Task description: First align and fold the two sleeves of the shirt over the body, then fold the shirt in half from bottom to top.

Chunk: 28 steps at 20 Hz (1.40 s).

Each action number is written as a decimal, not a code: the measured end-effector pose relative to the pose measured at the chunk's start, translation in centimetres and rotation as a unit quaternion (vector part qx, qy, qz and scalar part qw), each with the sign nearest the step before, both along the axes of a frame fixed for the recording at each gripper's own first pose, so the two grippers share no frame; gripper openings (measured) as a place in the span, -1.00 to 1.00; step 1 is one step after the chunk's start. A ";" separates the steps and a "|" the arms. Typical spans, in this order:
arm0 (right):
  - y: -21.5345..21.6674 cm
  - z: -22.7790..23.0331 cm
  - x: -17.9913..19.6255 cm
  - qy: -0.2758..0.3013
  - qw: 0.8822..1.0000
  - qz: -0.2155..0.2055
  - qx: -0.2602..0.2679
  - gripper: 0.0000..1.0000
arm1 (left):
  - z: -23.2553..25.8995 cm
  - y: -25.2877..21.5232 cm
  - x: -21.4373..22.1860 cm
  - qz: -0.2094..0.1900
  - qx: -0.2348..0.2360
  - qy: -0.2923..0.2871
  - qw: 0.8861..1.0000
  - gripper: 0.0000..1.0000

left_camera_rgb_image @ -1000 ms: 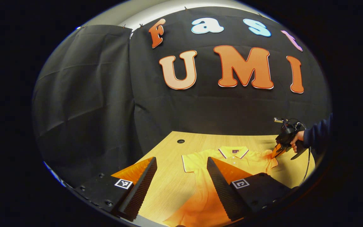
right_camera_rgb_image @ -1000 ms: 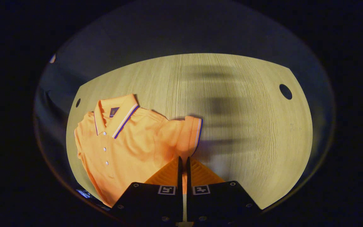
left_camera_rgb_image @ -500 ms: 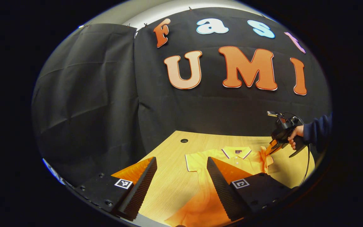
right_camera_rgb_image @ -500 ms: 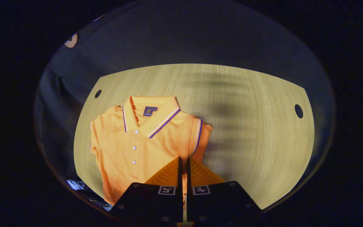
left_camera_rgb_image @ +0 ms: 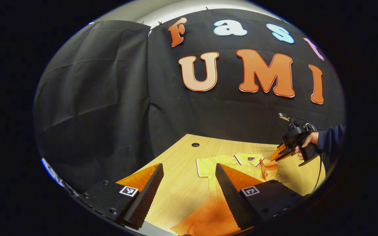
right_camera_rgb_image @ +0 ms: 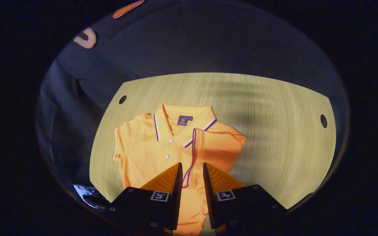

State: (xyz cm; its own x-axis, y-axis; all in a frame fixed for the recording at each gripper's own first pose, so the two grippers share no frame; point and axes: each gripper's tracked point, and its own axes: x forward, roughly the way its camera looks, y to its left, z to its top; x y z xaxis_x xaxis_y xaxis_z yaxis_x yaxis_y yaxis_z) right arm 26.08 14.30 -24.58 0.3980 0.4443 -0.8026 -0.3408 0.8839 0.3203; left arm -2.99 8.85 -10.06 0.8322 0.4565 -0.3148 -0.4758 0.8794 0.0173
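Shirt (right_camera_rgb_image: 149, 154) is lying flat on the worktop (right_camera_rgb_image: 274, 137), one sleeve (right_camera_rgb_image: 215, 150) folded over its body just ahead of the right tool (right_camera_rgb_image: 191, 172), whose fingers are standing apart with nothing between them. Left tool (left_camera_rgb_image: 189, 183) is hovering wide open, the shirt's lower part lying ahead of it.

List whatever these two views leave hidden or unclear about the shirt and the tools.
- Orange polo shirt hem: in the right gripper view, covered by the right tool.
- Shirt's lower body: in the left gripper view, behind the left tool finger.
- Folded sleeve contact: whether the right tool, jaws apart, touches it cannot be told.
- Chest label: too small to read.
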 end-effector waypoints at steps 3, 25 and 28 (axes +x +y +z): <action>-0.6 1.7 -0.4 -0.028 1.000 -0.003 0.003 0.02 | -2.0 1.2 1.5 -0.010 -0.047 0.017 0.999 0.95; -13.1 9.4 -16.1 -0.187 0.928 -0.320 -0.039 0.75 | -18.3 6.8 22.6 -0.169 -0.230 0.298 0.911 0.96; -13.6 10.3 -18.8 -0.202 0.922 -0.327 -0.051 0.76 | -20.2 7.1 24.2 -0.164 -0.249 0.340 0.892 0.95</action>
State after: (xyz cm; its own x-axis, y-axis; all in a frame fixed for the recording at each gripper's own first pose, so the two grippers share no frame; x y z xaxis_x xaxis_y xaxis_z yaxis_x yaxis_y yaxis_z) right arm 7.25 0.66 -14.27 0.8298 -0.0665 -0.5540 0.2027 0.9610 0.1882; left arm 21.22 15.96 -30.22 0.4338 -0.1133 -0.8939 -0.2208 0.9485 -0.2274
